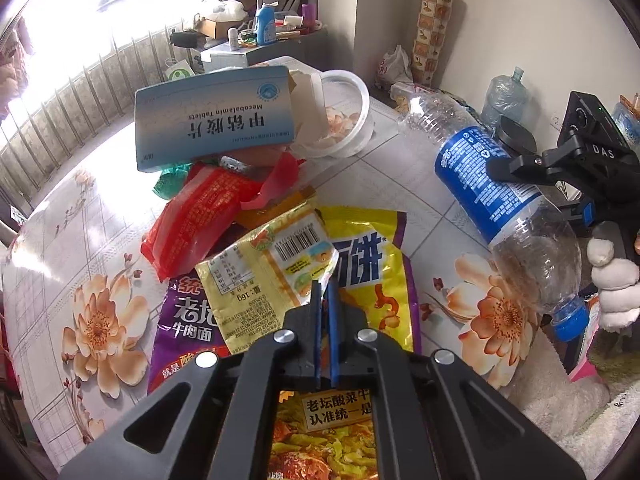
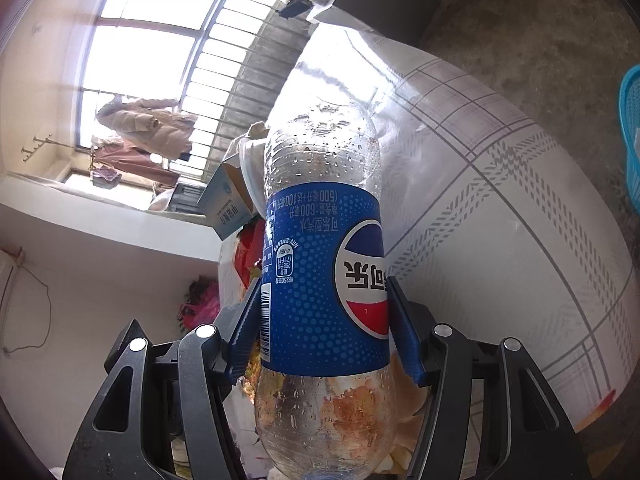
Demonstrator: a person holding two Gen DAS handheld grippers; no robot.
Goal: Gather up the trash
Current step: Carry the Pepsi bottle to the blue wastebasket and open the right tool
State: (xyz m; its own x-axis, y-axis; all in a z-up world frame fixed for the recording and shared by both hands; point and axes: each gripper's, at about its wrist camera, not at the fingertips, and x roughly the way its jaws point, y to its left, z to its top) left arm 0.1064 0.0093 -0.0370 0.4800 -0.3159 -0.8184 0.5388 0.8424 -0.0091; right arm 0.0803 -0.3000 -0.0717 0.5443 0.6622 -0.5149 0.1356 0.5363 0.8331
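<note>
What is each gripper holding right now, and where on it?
Right gripper: the empty cola bottle, clamped across its blue label. Left gripper: fingers shut on the edge of the small yellow seasoning packet.

Left tongs (image 1: 325, 294) pinched shut, tilted downward; right tongs (image 2: 322, 320) clamped, white-gloved hand (image 1: 614, 280) behind.

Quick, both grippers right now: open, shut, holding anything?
Left gripper: shut on the yellow seasoning packet.
Right gripper: shut on the Pepsi bottle, fingers on its blue label.
</note>
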